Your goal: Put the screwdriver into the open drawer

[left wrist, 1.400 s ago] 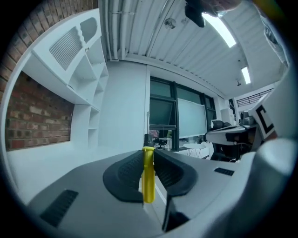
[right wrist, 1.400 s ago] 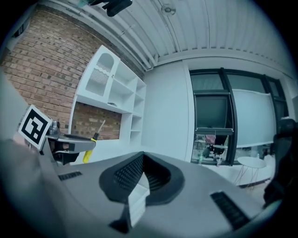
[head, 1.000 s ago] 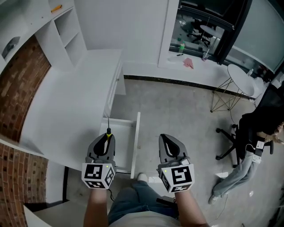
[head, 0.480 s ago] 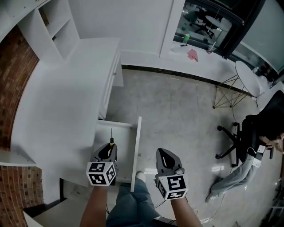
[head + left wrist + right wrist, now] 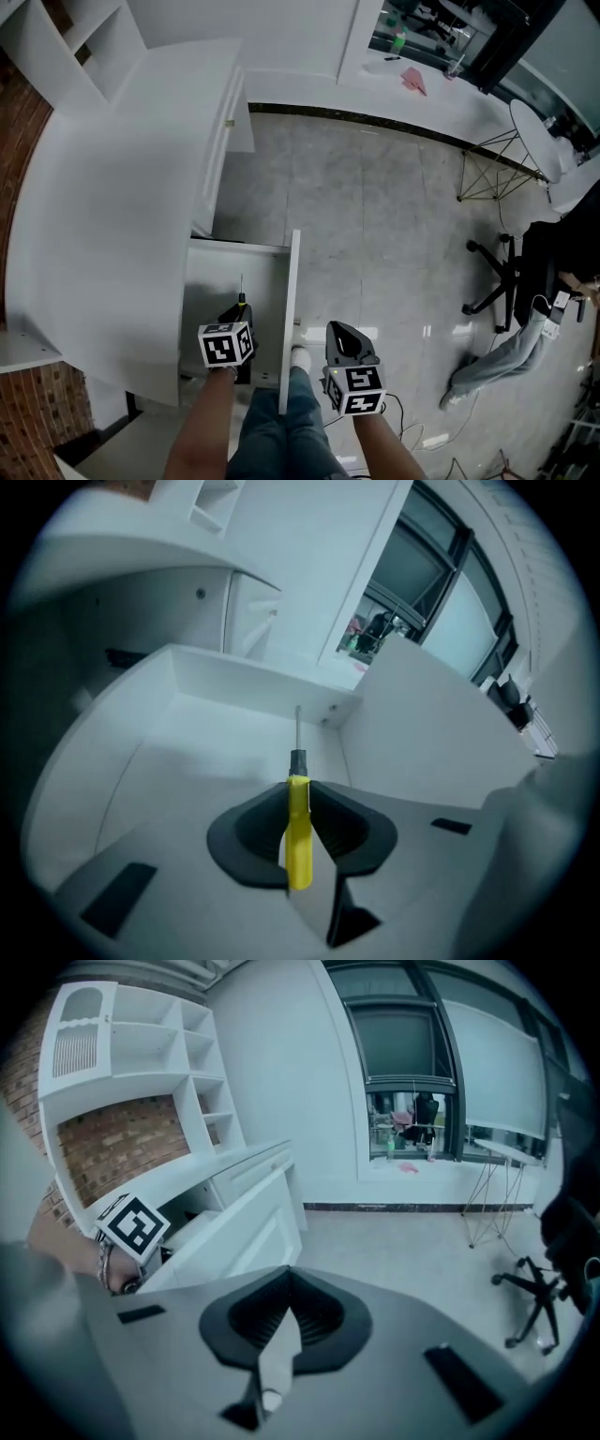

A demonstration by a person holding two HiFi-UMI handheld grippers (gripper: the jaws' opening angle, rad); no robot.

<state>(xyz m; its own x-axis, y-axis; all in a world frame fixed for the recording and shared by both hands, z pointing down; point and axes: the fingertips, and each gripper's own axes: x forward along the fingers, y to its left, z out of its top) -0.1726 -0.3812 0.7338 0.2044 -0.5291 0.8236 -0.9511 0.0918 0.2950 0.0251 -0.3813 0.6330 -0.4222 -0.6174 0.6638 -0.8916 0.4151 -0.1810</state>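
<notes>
The screwdriver has a yellow handle, a black collar and a thin metal shaft. My left gripper is shut on its handle, with the shaft pointing at the drawer's back wall. In the head view the left gripper hangs low inside the open white drawer, above its bare bottom. My right gripper is to the right of the drawer's front panel, over the floor. In the right gripper view its jaws are shut with nothing between them.
The white desk top lies left of the drawer, with shelves at its back. The person's legs and a shoe are next to the drawer front. An office chair and a wire-legged table stand at the right.
Both grippers have sunk. The left one has carried the screwdriver from above the drawer's edge down into the drawer. The right one has dropped beside the drawer front.
</notes>
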